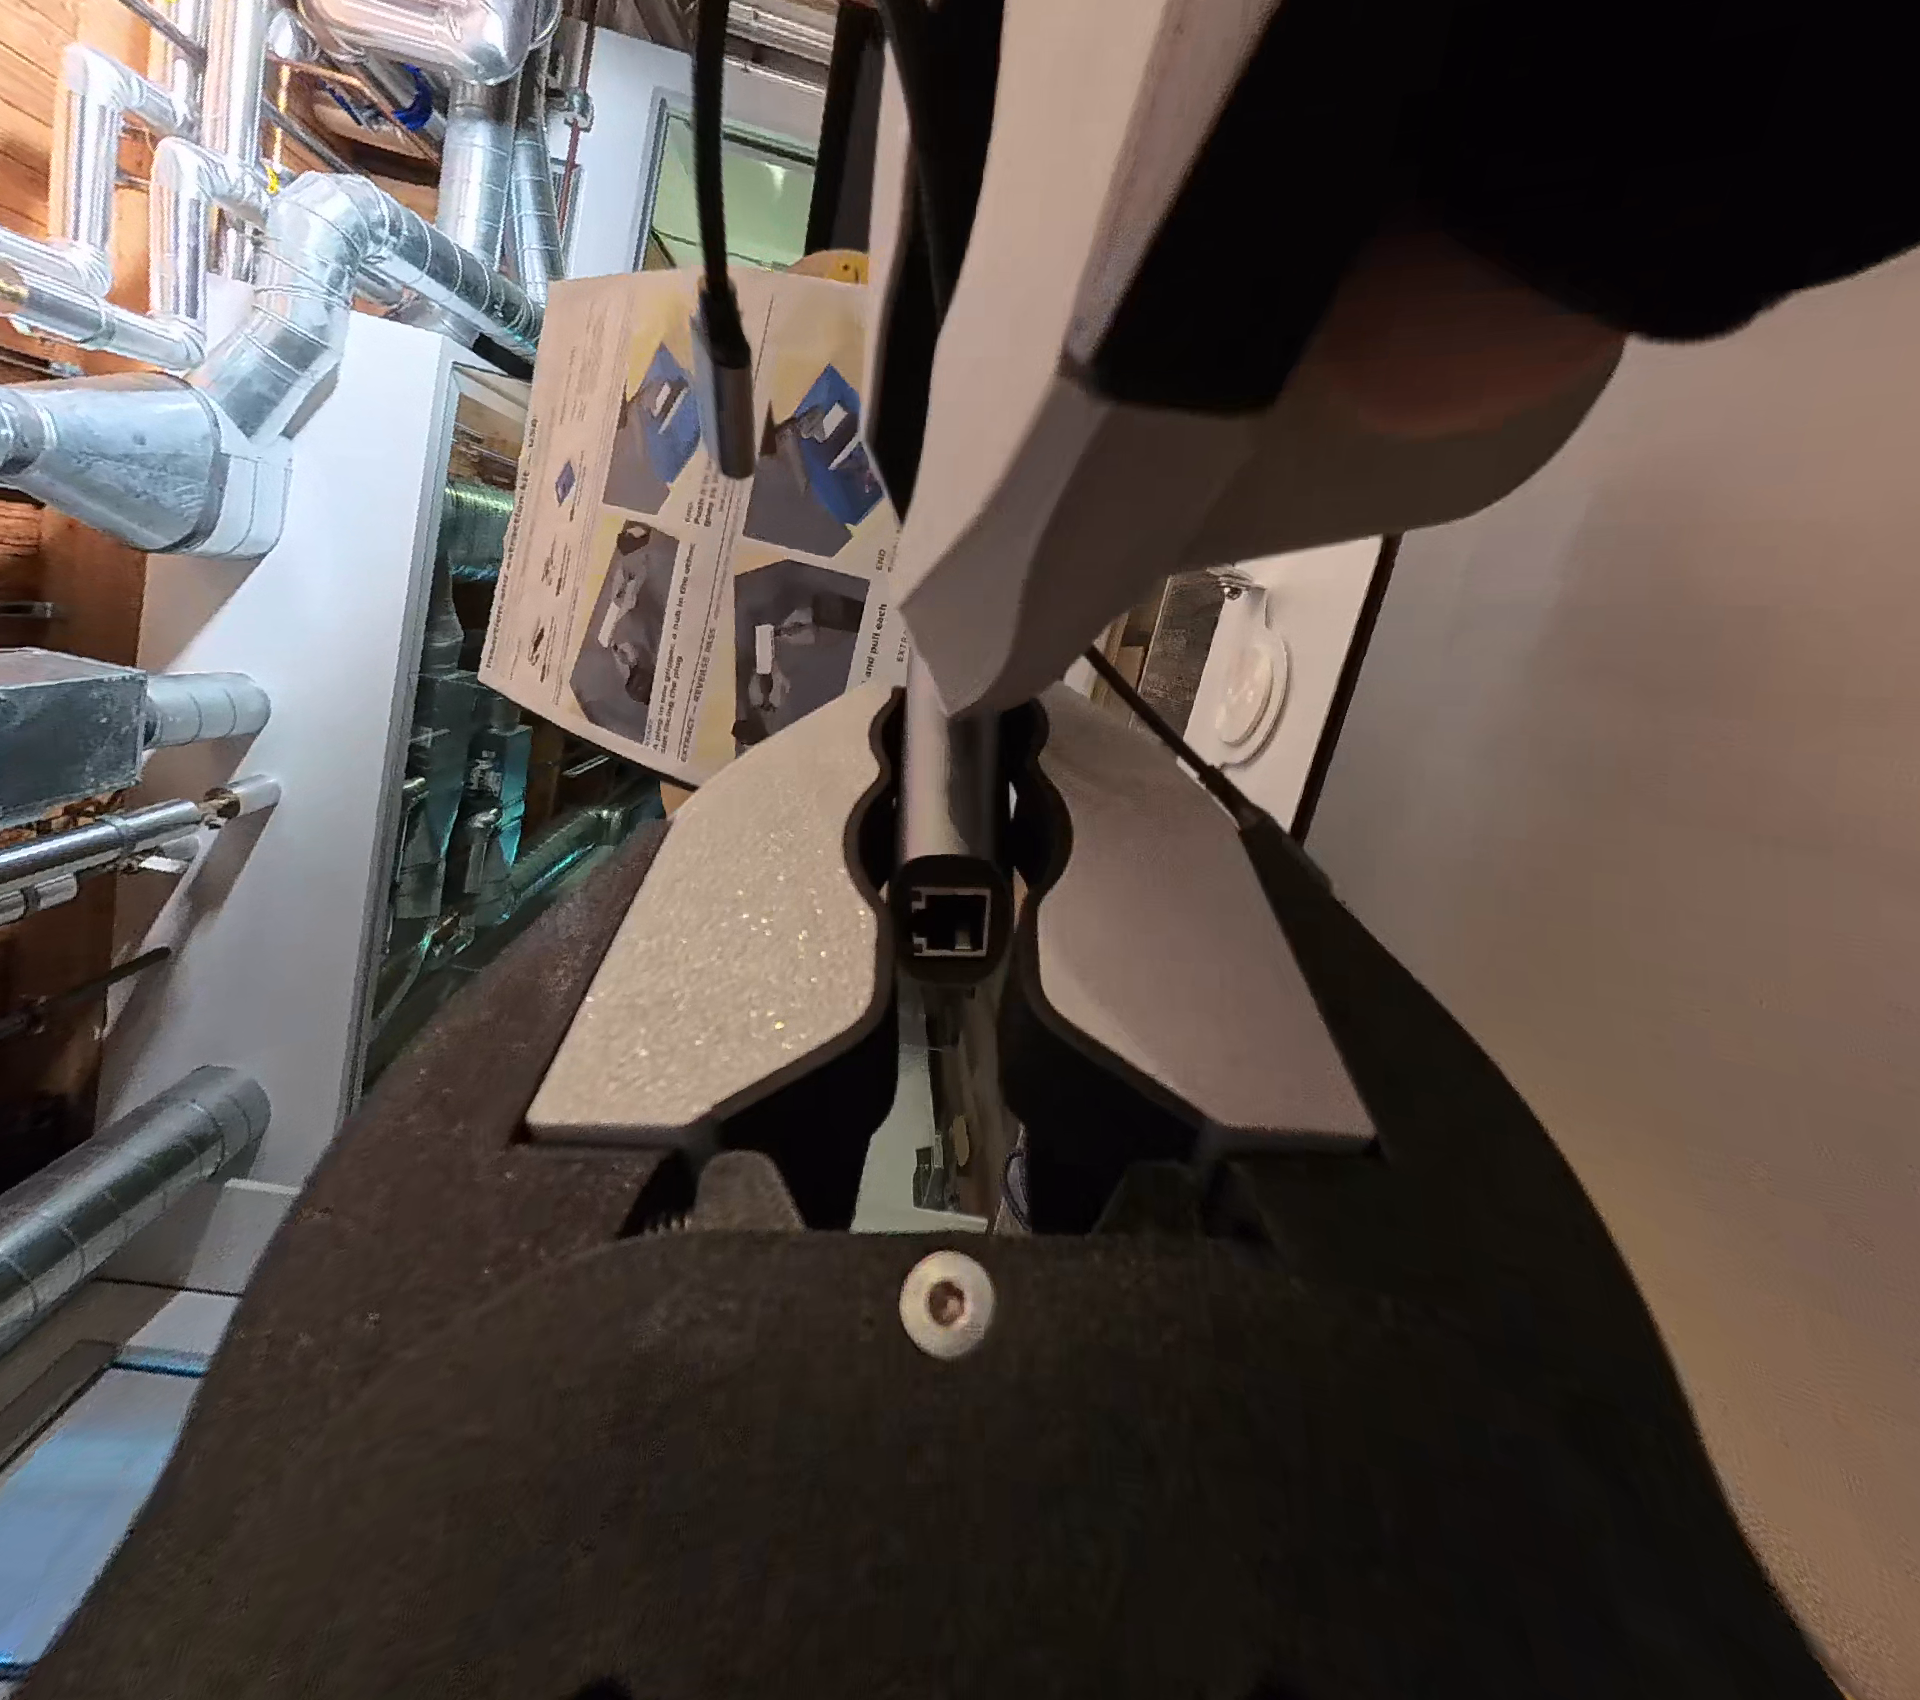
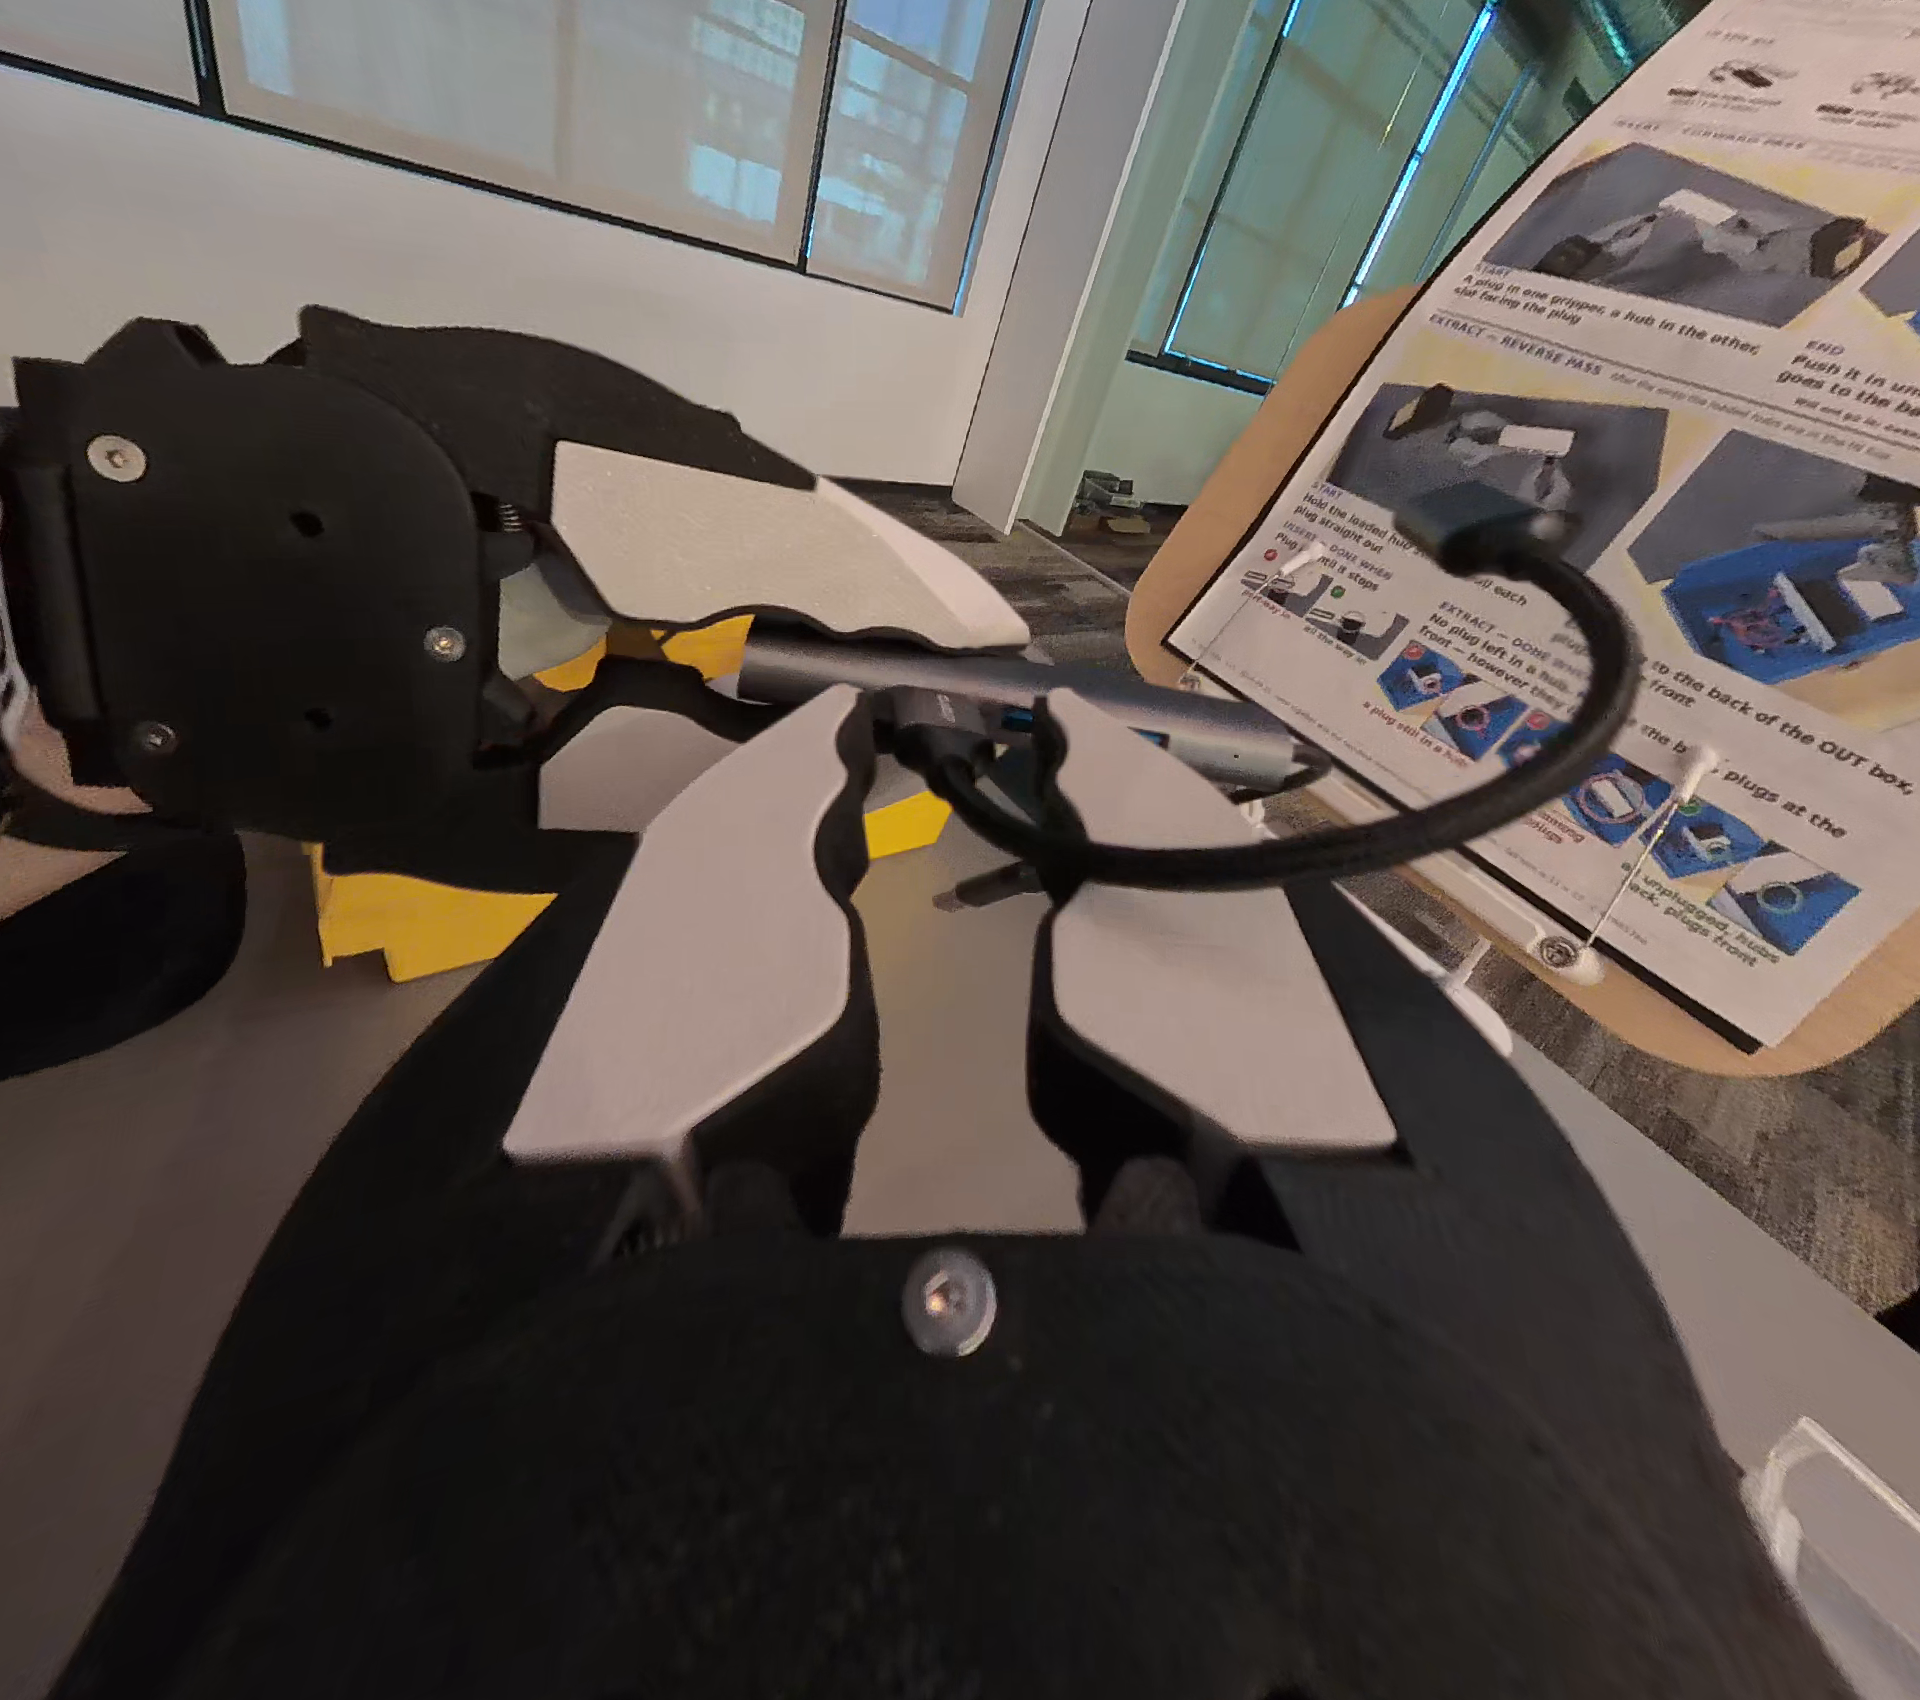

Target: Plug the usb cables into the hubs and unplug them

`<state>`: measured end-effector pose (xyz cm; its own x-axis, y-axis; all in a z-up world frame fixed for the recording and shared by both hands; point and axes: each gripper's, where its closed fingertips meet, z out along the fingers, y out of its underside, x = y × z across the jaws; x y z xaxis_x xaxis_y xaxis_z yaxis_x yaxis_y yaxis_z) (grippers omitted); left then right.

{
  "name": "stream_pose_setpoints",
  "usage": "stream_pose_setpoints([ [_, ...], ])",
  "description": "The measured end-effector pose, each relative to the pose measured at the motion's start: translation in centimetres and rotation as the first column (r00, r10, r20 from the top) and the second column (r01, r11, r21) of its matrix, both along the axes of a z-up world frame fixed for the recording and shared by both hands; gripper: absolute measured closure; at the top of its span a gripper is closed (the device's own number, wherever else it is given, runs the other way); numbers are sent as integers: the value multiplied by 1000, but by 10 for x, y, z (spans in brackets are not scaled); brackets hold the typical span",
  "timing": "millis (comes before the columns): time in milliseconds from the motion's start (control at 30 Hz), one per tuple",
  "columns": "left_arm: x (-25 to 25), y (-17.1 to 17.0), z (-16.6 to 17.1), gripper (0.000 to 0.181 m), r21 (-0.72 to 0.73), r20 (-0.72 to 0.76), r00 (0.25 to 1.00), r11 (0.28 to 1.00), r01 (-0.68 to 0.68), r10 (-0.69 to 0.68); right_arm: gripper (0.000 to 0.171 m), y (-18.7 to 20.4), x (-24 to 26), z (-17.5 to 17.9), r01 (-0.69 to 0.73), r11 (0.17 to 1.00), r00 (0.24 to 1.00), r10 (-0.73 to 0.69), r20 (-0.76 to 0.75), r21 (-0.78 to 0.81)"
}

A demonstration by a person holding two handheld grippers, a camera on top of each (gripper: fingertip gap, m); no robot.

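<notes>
My left gripper (image 1: 956,715) is shut on a slim grey hub (image 1: 948,923), whose socket end faces the camera. The hub's black pigtail cable (image 1: 727,40) loops up and ends in a free plug (image 1: 722,383). A finger of the right gripper (image 1: 1039,507) comes down onto the hub from above. In the right wrist view my right gripper (image 2: 951,715) is shut on a dark USB plug (image 2: 930,715) that sits against the hub's (image 2: 1216,725) side. The plug's bundled black cable (image 2: 997,829) hangs between the fingers. The left gripper's finger (image 2: 769,549) holds the hub level.
An instruction sheet on a wooden board (image 2: 1558,403) stands just behind the hub; it also shows in the left wrist view (image 1: 623,528). A yellow block (image 2: 416,923) sits on the grey table (image 2: 156,1235) under the left gripper. A clear plastic piece (image 2: 1829,1525) lies near right. Less than 4 cm separates the two grippers' tips.
</notes>
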<state>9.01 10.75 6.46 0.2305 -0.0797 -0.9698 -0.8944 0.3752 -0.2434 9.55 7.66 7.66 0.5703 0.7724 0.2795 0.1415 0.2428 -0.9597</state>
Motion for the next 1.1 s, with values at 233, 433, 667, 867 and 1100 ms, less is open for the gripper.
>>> stream_pose_setpoints([
  [233,1,1,-2,165,-1,-3,1000,1000,-6,6,149,2,0,-3,-18,1000,1000,18,10,-22],
  [433,1,3,-4,165,-2,13,1000,1000,-15,15,153,2,-1,-7,-37,998,999,38,20,-56],
  [667,2,5,-5,164,4,28,999,1000,-30,30,153,4,1,-9,-36,997,999,35,-13,-74],
  [867,1,7,-9,164,-26,41,999,999,-32,33,152,7,2,-12,-13,997,1000,12,-13,-75],
  [1100,3,5,-7,164,-32,52,999,999,-12,13,153,4,2,-9,-51,994,998,48,-31,-94],
])
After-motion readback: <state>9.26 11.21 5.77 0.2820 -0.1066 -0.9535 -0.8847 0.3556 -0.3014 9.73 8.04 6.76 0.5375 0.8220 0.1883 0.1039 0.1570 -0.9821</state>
